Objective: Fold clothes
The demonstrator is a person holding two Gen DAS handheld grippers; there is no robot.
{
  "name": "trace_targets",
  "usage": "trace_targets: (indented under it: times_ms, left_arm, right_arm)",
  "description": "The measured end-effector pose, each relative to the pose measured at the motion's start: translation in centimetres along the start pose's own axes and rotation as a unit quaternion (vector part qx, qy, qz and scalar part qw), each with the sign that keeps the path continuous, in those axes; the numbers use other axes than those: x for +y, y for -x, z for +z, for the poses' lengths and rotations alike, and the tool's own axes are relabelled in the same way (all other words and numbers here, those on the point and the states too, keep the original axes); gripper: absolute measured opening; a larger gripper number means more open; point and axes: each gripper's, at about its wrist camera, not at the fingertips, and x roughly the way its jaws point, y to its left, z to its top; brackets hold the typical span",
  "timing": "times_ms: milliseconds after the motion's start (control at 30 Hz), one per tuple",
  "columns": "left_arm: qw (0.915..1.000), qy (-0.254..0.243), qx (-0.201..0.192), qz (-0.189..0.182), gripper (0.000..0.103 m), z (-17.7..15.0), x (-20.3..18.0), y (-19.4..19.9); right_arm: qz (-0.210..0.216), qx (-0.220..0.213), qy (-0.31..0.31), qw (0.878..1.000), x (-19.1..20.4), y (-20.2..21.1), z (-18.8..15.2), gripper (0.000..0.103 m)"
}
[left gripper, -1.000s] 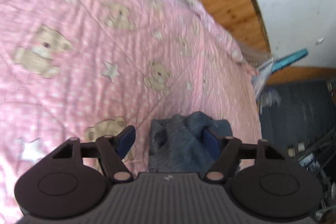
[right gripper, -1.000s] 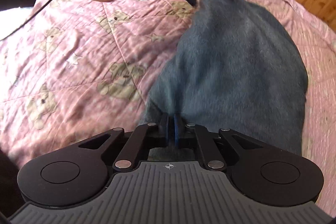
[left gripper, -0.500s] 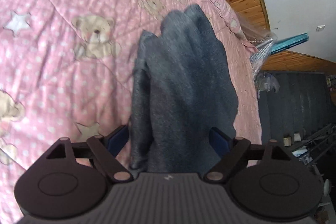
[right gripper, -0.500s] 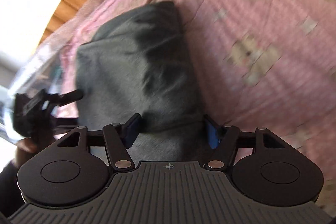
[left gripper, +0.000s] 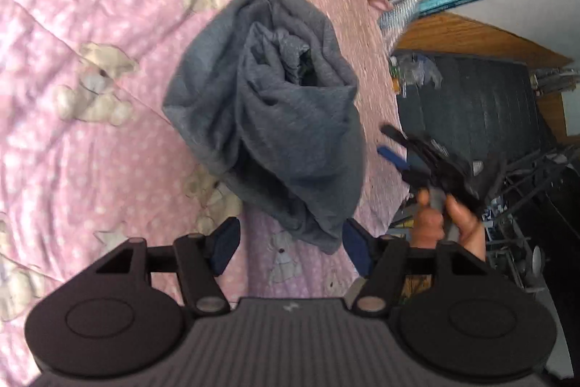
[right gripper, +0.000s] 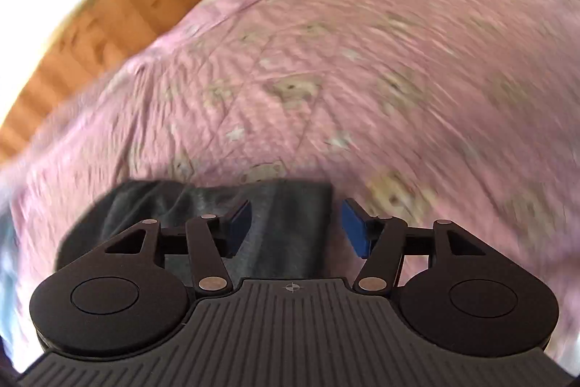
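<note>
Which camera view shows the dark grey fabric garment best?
The left wrist view: the dark grey fabric garment appears nearly whole and sharp, a crumpled bundle on the pink teddy-bear quilt. The right wrist view shows only a blurred strip of it, partly hidden behind the open right gripper.

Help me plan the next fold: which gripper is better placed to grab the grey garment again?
Left, probably. The left gripper is open, with the garment in full view ahead of its fingers. The right gripper sees only a blurred edge.
</note>
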Motion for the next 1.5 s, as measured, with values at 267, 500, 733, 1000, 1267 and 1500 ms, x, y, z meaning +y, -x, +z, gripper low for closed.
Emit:
trace_targets:
  times_ms: [267, 500, 733, 1000, 1267, 1500]
  left_arm:
    - [0.9964, -0.059, -0.016, 0.059, 0.068, 1.3, -0.5, -0.5]
    - [0.9798, -0.147, -0.056, 0.124, 0.069, 0.5, -1.0, -0.9]
    - [0.9724, -0.195, -0.051, 0.117, 0.067, 1.8, -0.9, -3.2]
    - [0.9859, -0.151, -0.041, 0.058, 0.014, 3.3, -0.9, -0.7]
    - [0.9912, -0.103, -0.016, 0.082, 0.009, 2.4, 2.3, -1.0]
    - [0.9915, -0.09, -0.032, 0.088, 0.013, 1.0, 2.4, 1.7]
  right_arm:
    - [0.11, 0.031, -0.125, 0.986, -2.8, 5.9, -18.9, 0.056]
    - [0.103, 0.005, -0.186, 0.977, -4.7, 2.1, -22.1, 0.048]
    - [0.088, -0.025, -0.23, 0.969, -5.1, 0.2, -20.0, 0.039]
    - [0.079, -0.065, -0.226, 0.969, -4.8, 2.1, -18.4, 0.015]
    - [0.076, -0.028, -0.254, 0.964, -5.8, 0.7, -18.5, 0.018]
    - [0.074, -0.04, -0.297, 0.951, -7.6, 3.4, -19.1, 0.023]
